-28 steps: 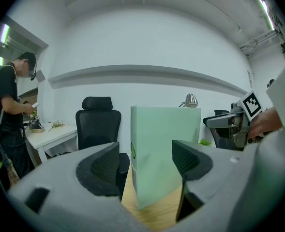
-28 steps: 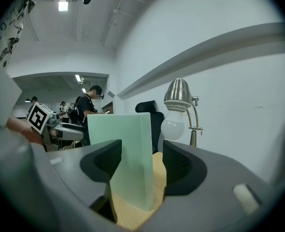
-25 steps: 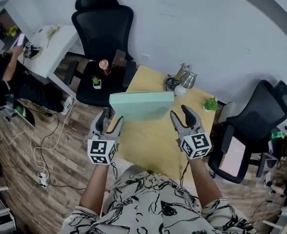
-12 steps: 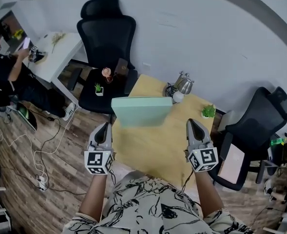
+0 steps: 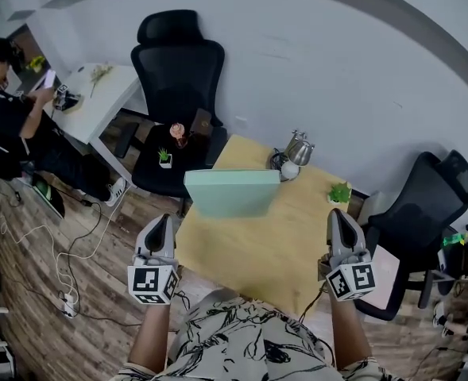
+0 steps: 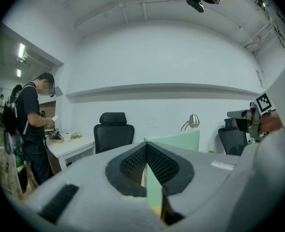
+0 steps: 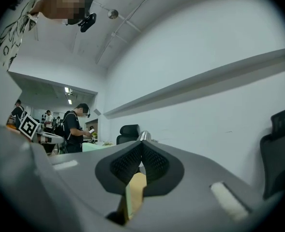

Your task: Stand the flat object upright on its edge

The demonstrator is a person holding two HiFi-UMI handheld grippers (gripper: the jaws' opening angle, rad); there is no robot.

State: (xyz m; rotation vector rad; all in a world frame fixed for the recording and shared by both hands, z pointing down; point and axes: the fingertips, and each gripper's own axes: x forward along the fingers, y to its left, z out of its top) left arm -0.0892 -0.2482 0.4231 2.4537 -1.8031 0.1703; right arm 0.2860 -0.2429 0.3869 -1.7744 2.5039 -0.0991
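A pale green flat board [image 5: 232, 193] stands upright on its long edge at the far-left part of the wooden table [image 5: 257, 252]. Nothing touches it. My left gripper [image 5: 160, 222] hovers off the table's left edge, nearer to me than the board, jaws shut and empty. My right gripper [image 5: 338, 215] is over the table's right edge, also shut and empty. In the left gripper view the closed pads [image 6: 146, 146] meet in front of the board [image 6: 173, 141]. The right gripper view shows its pads [image 7: 141, 146] pressed together with nothing between them.
A desk lamp [image 5: 297, 145] and a small potted plant [image 5: 341, 191] stand at the table's back. One black office chair [image 5: 178, 62] holding small items is behind left, another [image 5: 424, 205] at right. A person [image 5: 11, 125] stands by a white desk [image 5: 98, 94]. Cables [image 5: 67, 284] lie on the floor.
Both grippers have pulled back from the board's ends toward me and outward, and their jaws have gone from open to shut. The board stays upright on its own.
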